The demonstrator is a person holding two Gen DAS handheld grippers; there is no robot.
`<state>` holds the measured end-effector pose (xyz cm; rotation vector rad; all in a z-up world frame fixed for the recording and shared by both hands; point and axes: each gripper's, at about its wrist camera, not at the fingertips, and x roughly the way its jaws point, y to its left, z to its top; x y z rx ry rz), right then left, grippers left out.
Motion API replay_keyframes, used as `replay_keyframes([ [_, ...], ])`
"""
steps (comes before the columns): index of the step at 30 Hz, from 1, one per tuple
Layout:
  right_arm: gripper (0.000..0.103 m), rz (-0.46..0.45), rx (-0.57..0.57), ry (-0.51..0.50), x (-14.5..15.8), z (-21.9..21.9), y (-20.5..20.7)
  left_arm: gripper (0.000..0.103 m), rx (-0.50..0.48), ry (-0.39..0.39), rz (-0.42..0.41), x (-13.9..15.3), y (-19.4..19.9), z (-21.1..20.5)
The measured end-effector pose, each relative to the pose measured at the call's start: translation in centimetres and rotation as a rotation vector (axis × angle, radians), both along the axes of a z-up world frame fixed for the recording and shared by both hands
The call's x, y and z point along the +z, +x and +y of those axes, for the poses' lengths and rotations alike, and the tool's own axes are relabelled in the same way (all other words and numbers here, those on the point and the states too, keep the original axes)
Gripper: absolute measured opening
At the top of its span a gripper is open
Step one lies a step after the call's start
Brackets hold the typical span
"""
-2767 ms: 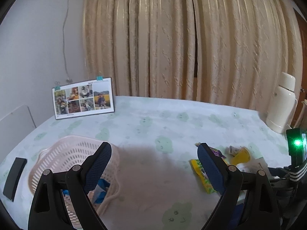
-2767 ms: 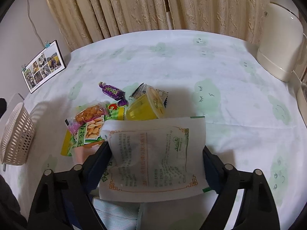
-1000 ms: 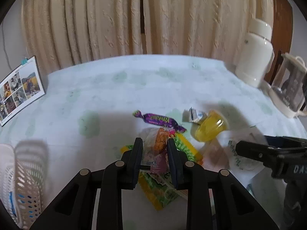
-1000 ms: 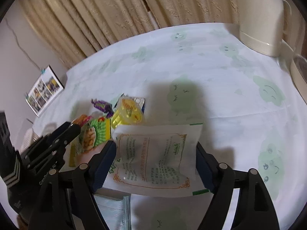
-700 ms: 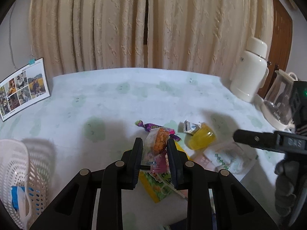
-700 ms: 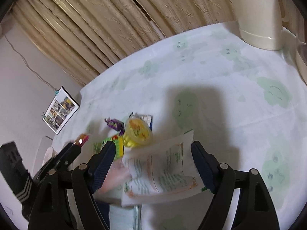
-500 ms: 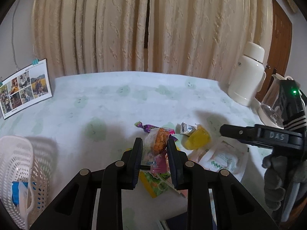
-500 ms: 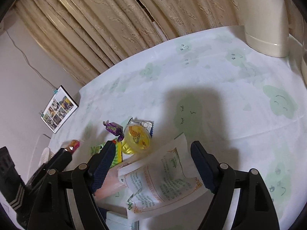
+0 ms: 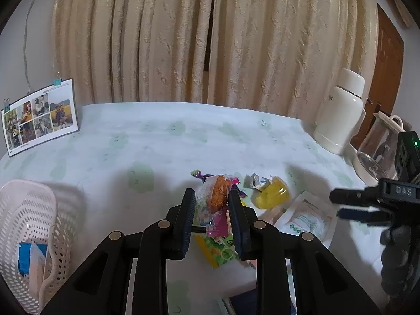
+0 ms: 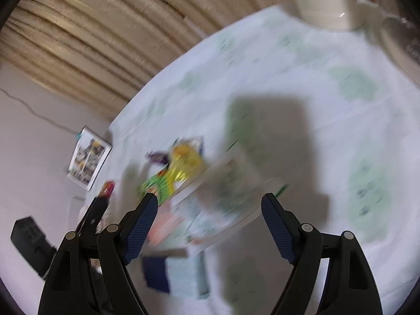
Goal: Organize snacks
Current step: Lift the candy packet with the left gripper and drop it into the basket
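left gripper clamped narrow on a clear snack packet with orange pieces, gripped low so the top pokes up free between the pads and, as a guess, liable to slide or twist out on a swing toward the white basket down to its left, dropping short of the rim. just below and ahead of it, green packet, purple candy and yellow jelly cup heaped close, easy to knock. further right, right gripper spread wide and empty over the white pouch, view blurred, likely to clip it or the jelly cup if lowered fast.
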<state>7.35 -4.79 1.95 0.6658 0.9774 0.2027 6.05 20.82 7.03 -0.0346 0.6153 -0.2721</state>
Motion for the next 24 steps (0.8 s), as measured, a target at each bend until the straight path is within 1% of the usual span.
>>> replay_keyframes([
  [3, 0.08, 0.023, 0.043, -0.006, -0.7, 1.5, 0.2, 0.027, 0.002, 0.007, -0.013, 0.2, -0.2, -0.1],
  [6, 0.08, 0.028, 0.043, -0.047, -1.0, 2.3, 0.3, 0.027, 0.004, 0.007, -0.022, 0.4, -0.4, 0.0],
  [13, 0.08, -0.02, -0.002, -0.063, -1.3, 1.5, 1.4, 0.027, 0.009, -0.013, -0.02, 0.8, -0.4, 0.4],
  [18, 0.081, -0.073, -0.032, -0.143, 0.4, 1.4, 0.5, 0.027, 0.016, -0.027, -0.027, 1.0, -0.6, 0.9],
  [21, 0.083, -0.047, -0.051, -0.156, 0.5, 1.5, -0.3, 0.027, 0.031, -0.039, -0.03, 1.1, -0.6, 1.4],
  [24, 0.083, 0.012, -0.077, -0.141, -0.7, 1.1, -0.5, 0.027, 0.046, -0.051, -0.028, 1.2, -0.6, 1.8],
])
